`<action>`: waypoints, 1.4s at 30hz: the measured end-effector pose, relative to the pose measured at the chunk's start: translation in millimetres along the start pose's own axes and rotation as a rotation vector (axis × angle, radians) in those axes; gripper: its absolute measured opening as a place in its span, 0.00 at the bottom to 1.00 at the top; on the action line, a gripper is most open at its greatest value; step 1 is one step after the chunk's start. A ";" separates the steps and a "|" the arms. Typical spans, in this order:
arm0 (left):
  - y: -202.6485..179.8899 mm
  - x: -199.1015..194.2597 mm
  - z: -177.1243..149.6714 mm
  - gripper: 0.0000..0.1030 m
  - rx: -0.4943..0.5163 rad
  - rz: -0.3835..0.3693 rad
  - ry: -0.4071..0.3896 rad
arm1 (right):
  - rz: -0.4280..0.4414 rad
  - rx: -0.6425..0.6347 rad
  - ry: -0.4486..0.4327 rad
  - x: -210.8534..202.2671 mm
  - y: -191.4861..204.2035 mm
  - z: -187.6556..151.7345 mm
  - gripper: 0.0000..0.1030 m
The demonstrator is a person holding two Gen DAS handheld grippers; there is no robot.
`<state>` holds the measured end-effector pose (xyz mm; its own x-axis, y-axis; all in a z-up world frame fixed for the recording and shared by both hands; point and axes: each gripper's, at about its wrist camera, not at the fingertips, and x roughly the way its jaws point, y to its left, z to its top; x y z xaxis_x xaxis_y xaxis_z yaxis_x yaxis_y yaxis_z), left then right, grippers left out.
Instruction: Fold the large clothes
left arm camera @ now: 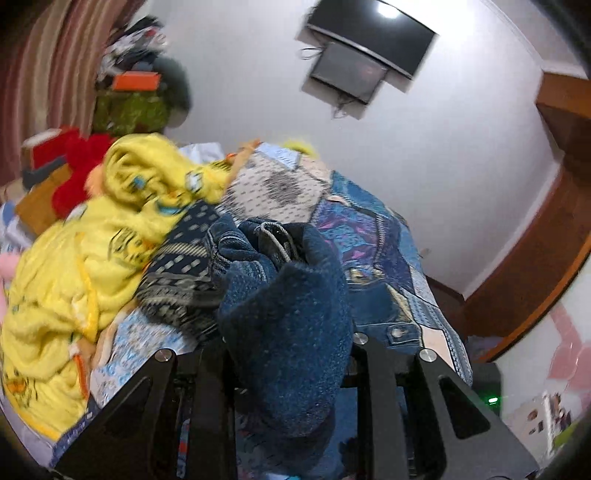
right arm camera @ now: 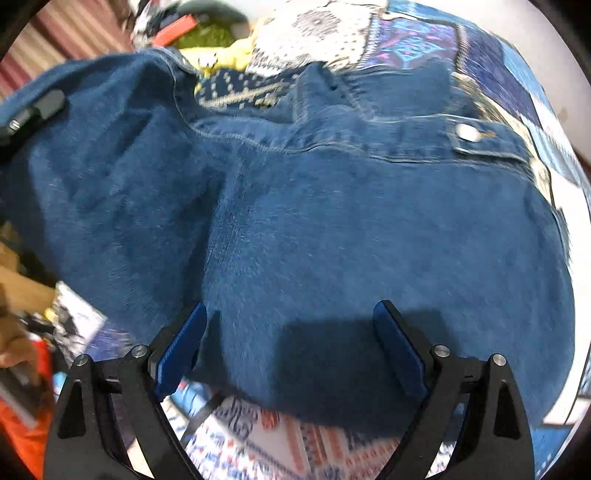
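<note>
Denim garment: we see a large dark blue denim garment [right arm camera: 314,221] spread over the patchwork bedspread [right arm camera: 491,62], filling most of the right wrist view; a waistband seam and a pale metal button [right arm camera: 467,132] sit at its far right.
Left gripper: our left gripper [left arm camera: 288,354] has a thick bunched fold of the same dark blue denim [left arm camera: 288,332] pushed between its black fingers; the cloth hides the fingertips, so we read the jaws as clamped on the fabric, though the pads themselves cannot be seen.
Right gripper: our right gripper [right arm camera: 290,314] hangs just over the near part of the denim with its blue-padded fingers [right arm camera: 181,347] wide apart, nothing between them; whether the tips touch the cloth we cannot tell.
Other gripper in view: a black finger tip with a screw [right arm camera: 33,114] rests against the denim at the far left edge of the right wrist view.
Bedspread: blue, purple and white patches show to the right of the denim and beyond it.
Left of the denim: a crumpled yellow printed blanket [left arm camera: 92,258] lies heaped, with a dark navy dotted cloth [left arm camera: 184,258] between it and the denim.
Far left: something red and plush [left arm camera: 77,162] sits behind the yellow heap.
Wall: a dark flat screen [left arm camera: 373,33] hangs on the white wall.
</note>
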<state>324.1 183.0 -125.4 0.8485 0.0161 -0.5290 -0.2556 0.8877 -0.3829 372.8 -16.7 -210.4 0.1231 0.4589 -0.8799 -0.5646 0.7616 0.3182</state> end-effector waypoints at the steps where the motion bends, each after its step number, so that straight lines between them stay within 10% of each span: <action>1: -10.2 0.8 2.2 0.21 0.028 -0.005 -0.003 | 0.021 0.028 -0.020 -13.7 -10.3 -4.3 0.88; 9: -149.8 25.2 -12.5 0.21 0.295 -0.156 0.016 | -0.206 0.143 -0.236 -107.0 -83.0 -48.6 0.88; 17: -229.5 105.7 -100.1 0.21 0.440 -0.209 0.317 | -0.303 0.257 -0.275 -145.5 -128.8 -97.2 0.88; 25: -242.1 102.8 -171.3 0.21 0.624 -0.199 0.423 | -0.316 0.352 -0.266 -155.9 -158.1 -128.5 0.88; 35: -253.0 79.5 -179.4 0.65 0.680 -0.301 0.504 | -0.324 0.376 -0.283 -176.3 -156.7 -145.7 0.88; 42: -221.6 42.1 -159.5 0.66 0.671 -0.268 0.429 | -0.312 0.346 -0.312 -187.5 -144.2 -135.2 0.88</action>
<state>342.5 -86.4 -183.7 0.5567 -0.2903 -0.7783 0.3747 0.9240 -0.0766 320.8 -274.5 -139.0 0.5068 0.2612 -0.8216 -0.1683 0.9646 0.2029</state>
